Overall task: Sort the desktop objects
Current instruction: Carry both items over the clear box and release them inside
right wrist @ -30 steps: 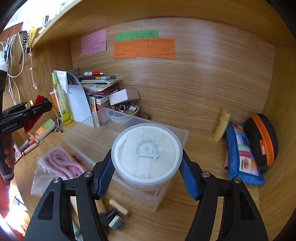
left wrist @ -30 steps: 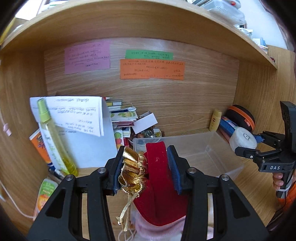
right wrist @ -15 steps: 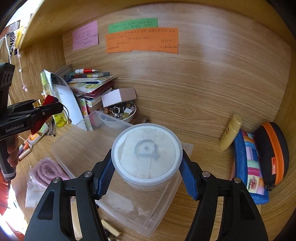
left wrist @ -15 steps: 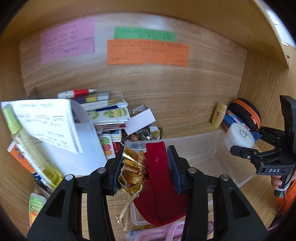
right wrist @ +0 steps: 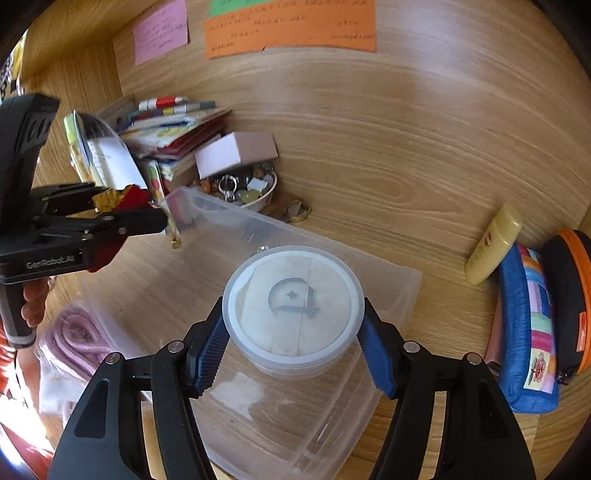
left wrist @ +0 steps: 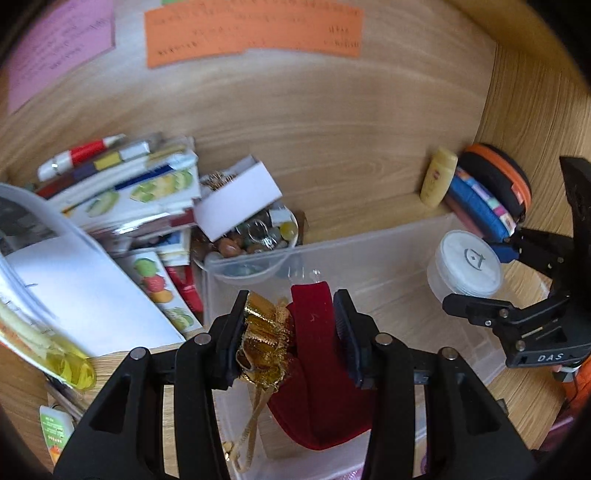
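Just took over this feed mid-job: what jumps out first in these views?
Both grippers are loaded over the clear plastic bin: the right gripper clamps a round white-lidded tub, and the left gripper pinches a red velvet pouch with a gold one. Books and a trinket bowl crowd the back-left corner.

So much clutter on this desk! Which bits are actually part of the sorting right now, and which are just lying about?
In play:
left claw holding red pouch
right claw holding round tub
clear bin

Lying about:
yellow bottle
blue pencil case
trinket bowl
book stack
orange note
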Demonstrator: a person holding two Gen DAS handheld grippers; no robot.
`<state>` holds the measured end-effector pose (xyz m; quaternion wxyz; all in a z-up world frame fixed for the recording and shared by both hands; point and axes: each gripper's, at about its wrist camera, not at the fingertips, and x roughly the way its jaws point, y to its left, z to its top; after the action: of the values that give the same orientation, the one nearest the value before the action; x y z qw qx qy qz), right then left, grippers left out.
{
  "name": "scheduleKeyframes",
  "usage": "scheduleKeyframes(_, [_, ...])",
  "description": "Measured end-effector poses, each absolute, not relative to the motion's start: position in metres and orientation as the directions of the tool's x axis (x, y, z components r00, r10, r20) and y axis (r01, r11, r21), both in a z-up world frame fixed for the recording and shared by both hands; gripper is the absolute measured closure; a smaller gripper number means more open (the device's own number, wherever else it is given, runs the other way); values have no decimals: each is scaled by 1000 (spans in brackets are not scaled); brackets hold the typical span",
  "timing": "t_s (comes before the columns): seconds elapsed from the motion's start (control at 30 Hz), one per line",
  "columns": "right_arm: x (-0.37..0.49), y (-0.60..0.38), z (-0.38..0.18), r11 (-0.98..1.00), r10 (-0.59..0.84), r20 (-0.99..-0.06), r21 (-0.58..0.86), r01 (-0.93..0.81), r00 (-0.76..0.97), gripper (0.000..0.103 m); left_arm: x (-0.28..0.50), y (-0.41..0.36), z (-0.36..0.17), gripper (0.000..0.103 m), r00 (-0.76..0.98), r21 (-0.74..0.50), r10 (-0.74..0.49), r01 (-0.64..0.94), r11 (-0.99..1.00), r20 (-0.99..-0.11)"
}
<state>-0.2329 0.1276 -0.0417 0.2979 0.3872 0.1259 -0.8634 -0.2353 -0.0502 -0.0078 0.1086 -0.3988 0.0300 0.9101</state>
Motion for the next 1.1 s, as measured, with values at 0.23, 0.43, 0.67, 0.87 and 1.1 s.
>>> scheduleKeyframes(0.23, [-241, 115, -51, -742, -381, -798, -37, 669, -467, 41, -246, -38, -19, 60, -601, -26, 190, -271, -962, -776])
scheduleKeyframes(0.43, [-243, 104, -61, -717, -334, -836, -75, 693, -435, 41, -253, -30, -25, 60, -563, -19, 203, -314, -949, -801])
scheduleKeyframes(0.67, [-243, 97, -67, -692, -279, -870, -111, 714, -406, 41, -265, -28, -31, 59, -511, -20, 205, -345, -938, -835])
scheduleKeyframes(0.87, [-245, 96, -71, -696, -254, -887, -110, 710, -386, 41, -270, -25, -34, 52, -495, -9, 197, -356, -934, -846])
scheduleKeyframes(1.1, [-247, 96, -74, -700, -231, -892, -125, 703, -389, 41, -267, -25, -31, 38, -508, 20, 180, -363, -932, -842])
